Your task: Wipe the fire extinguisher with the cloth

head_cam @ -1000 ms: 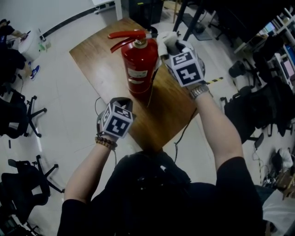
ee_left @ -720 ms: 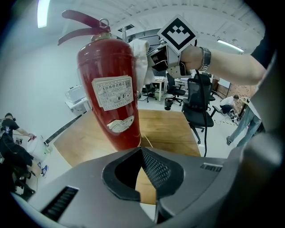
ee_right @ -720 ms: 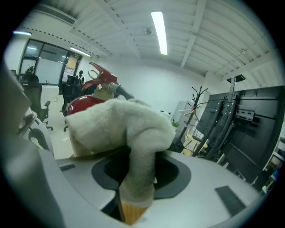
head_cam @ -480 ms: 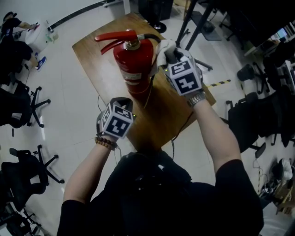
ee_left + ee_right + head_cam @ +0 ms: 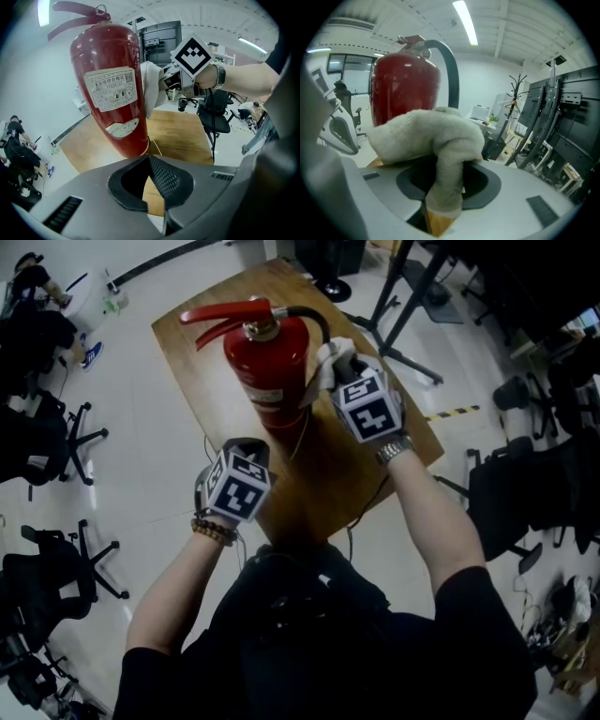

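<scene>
Pale office flooring is surrounding a small wooden desk [image 5: 323, 479], on which the red fire extinguisher [image 5: 272, 362] is standing upright. Wiping is judged to be under way rather than finished: the right hand-held gripper [image 5: 440, 192] is clamping its jaws on a bunched white cloth [image 5: 422, 131] and is pressing the wad against the cylinder's right flank, in the upper half, just below the black hose [image 5: 314, 317]. No streak or dirt is showing, so how much of the shell is already covered cannot be told; the labelled front, the lower body and the red handle [image 5: 220, 313] are probably remaining. The left hand-held gripper [image 5: 149, 173] is hanging with its jaws closed together and nothing between them, low at the person's side of the desk and apart from the extinguisher's base, facing the paper label [image 5: 111, 91]. The extinguisher is thus standing just ahead of the right hand-held gripper, touched through the cloth, and farther ahead of the left one
</scene>
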Tool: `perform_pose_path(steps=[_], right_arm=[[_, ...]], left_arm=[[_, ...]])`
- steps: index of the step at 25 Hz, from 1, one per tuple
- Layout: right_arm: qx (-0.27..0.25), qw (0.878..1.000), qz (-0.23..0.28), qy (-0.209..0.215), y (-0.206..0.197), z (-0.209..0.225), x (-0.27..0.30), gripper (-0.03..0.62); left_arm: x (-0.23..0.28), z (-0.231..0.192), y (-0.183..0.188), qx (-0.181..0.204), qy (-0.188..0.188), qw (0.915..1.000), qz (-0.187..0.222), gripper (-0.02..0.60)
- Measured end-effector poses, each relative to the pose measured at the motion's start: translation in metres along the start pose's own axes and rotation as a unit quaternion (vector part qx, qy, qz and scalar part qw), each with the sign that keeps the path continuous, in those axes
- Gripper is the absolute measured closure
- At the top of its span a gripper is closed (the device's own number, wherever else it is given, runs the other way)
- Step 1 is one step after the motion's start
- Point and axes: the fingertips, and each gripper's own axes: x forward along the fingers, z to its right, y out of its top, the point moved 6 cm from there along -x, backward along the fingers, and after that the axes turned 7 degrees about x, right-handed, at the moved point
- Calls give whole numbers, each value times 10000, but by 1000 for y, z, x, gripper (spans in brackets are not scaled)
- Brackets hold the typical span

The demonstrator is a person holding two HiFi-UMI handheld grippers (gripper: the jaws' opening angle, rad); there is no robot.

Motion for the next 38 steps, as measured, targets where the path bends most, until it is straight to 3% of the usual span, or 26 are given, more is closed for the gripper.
perform_pose_path(steps=[38], right_arm=[[-466,9857,-1152,1133,-120,-22,99,434]], left_arm=[[32,15,-5,-740,365,9955,-468,581]])
